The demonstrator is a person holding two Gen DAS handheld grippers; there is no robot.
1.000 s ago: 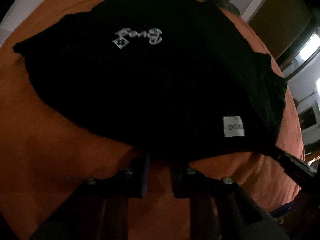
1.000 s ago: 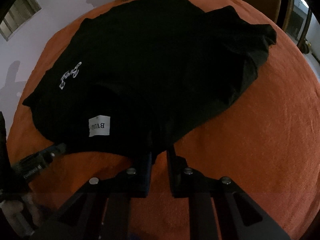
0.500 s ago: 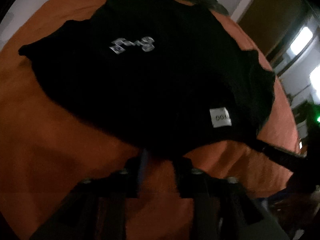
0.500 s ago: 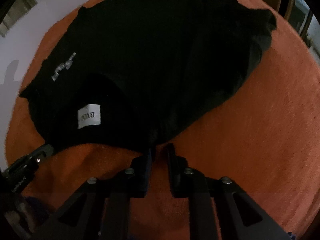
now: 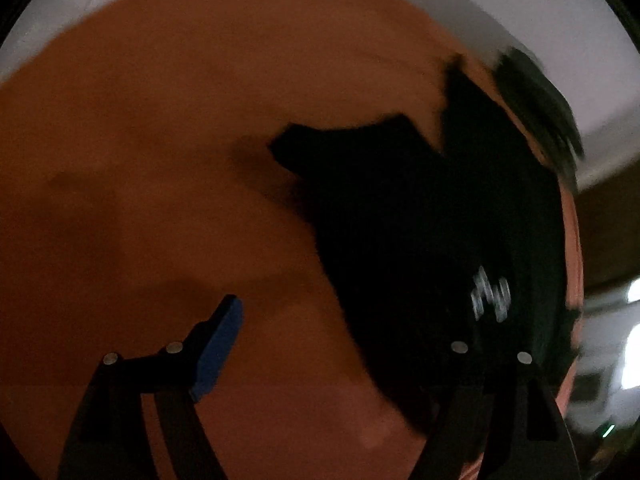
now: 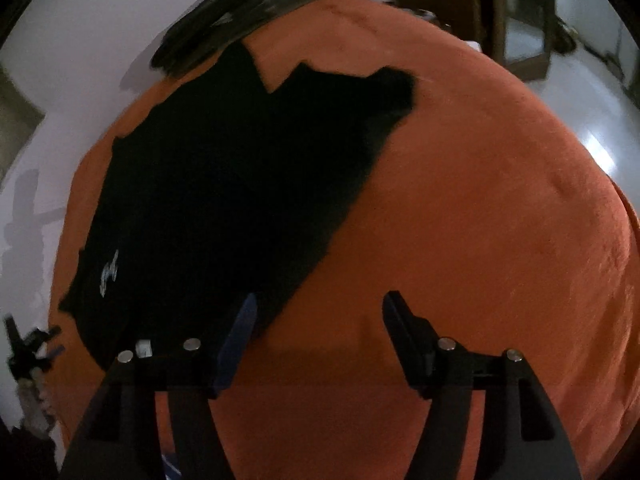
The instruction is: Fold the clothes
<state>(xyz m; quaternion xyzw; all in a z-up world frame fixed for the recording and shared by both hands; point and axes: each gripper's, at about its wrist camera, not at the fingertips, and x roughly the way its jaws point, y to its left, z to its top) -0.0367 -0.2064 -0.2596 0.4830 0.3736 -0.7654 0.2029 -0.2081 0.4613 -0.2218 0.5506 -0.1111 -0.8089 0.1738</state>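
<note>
Orange cloth [image 6: 480,220] covers the broad surface on which the work lies; pale walls and a dim doorway close the background. Left-wrist view, heavily motion-blurred: the left gripper [image 5: 348,344] has its fingers set wide apart, their jaws having just been opening, with nothing between them. Its blue-padded finger [image 5: 218,348] hangs over bare orange cloth, while the opposite finger is hard to separate from the dark fabric behind it. The black garment [image 5: 420,220] lies at the right of this view, its outline smeared and its right edge cut off by the lens rim; a white printed logo [image 5: 490,294] shows only as illegible streaks. Right-wrist view, sharper: the same black garment [image 6: 224,200] spreads flat over the left half of the orange cloth, its print [image 6: 109,272] too small to read. The right gripper [image 6: 316,314] also has its fingers parted, its jaws just opened, empty, at the garment's near edge. A second dark pile [image 6: 224,20] lies at the far edge, its make-up unclear.
</note>
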